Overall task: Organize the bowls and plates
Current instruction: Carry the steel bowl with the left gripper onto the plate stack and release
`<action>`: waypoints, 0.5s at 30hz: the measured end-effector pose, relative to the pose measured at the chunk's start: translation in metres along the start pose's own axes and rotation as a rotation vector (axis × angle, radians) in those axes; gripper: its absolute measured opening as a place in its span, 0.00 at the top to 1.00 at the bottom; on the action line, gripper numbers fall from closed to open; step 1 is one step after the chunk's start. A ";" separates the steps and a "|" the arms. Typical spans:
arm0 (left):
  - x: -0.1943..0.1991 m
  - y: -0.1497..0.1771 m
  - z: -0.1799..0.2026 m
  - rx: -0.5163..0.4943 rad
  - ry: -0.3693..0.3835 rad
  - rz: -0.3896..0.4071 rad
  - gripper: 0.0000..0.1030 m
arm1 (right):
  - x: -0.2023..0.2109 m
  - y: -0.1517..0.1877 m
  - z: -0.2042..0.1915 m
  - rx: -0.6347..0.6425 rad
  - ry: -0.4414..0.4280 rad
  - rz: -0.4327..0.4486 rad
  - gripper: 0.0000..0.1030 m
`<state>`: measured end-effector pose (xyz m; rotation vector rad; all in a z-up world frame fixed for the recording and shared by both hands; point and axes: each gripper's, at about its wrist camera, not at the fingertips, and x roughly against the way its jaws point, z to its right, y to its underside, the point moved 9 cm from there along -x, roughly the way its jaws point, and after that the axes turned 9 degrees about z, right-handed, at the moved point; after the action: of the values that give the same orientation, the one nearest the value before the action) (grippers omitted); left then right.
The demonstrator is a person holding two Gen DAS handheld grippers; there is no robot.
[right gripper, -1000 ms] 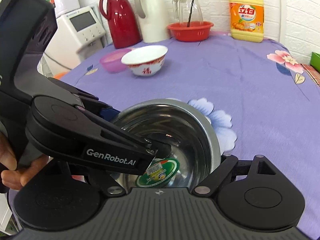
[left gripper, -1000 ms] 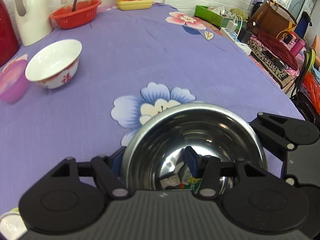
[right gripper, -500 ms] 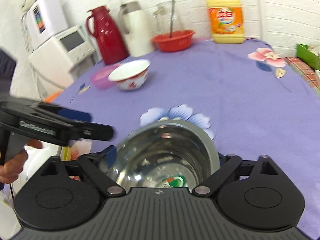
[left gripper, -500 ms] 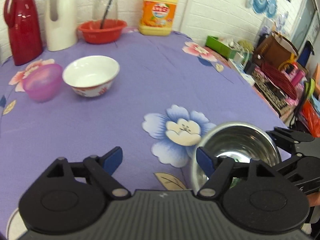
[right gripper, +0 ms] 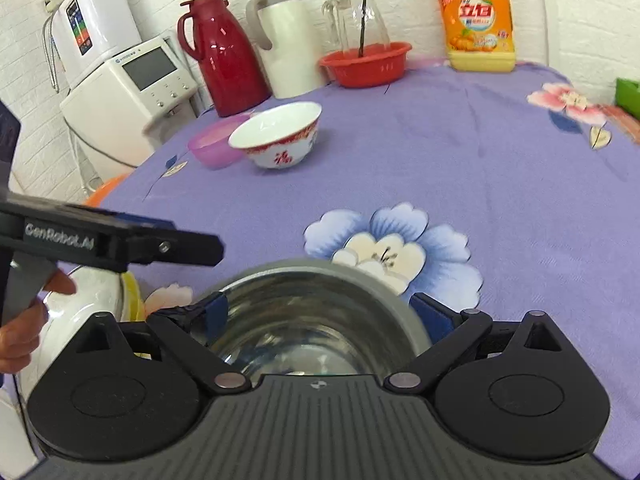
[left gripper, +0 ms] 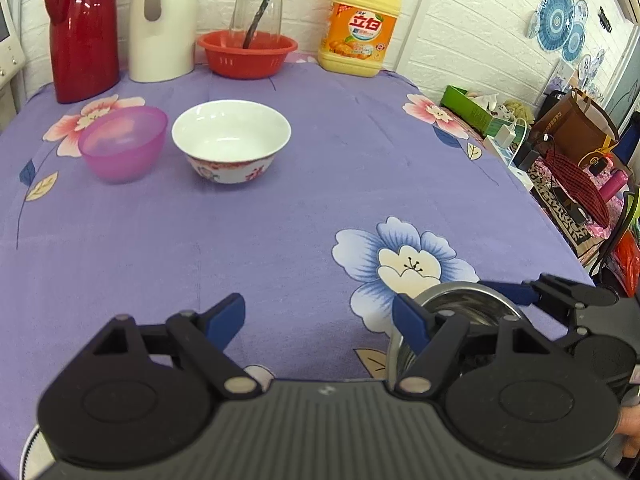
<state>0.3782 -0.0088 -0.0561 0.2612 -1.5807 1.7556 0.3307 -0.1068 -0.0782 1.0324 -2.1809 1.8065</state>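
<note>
Steel bowl (right gripper: 316, 320) at near bench (left gripper: 280, 220) edge, bracketed by right gripper (right gripper: 320, 312), fingers wide, grip unclear. Left gripper (left gripper: 320, 316) wide, empty, facing white bowl (left gripper: 231, 140) and pink bowl (left gripper: 122, 142): likely next pickup for stacking.

the right tongs' (right gripper: 316, 312) body hides the steel bowl's (right gripper: 320, 320) near rim; a white plate (right gripper: 80, 304) at the tabletop's left edge is half covered.
</note>
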 end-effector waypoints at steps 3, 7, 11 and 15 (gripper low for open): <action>0.006 -0.002 -0.002 0.005 0.001 0.019 0.27 | 0.010 -0.014 0.016 -0.004 0.064 0.073 0.00; 0.004 -0.002 -0.006 0.023 -0.002 0.019 0.27 | 0.018 -0.020 0.042 -0.059 0.127 0.097 0.00; 0.002 0.001 -0.011 0.031 -0.009 0.011 0.27 | 0.015 -0.017 0.060 -0.058 0.175 0.071 0.00; 0.003 0.002 -0.022 0.047 -0.030 0.008 0.27 | 0.014 -0.012 0.076 -0.070 0.194 0.057 0.00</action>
<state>0.3817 0.0132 -0.0603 0.3059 -1.5643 1.8043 0.3512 -0.1822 -0.0829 0.7539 -2.1596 1.7582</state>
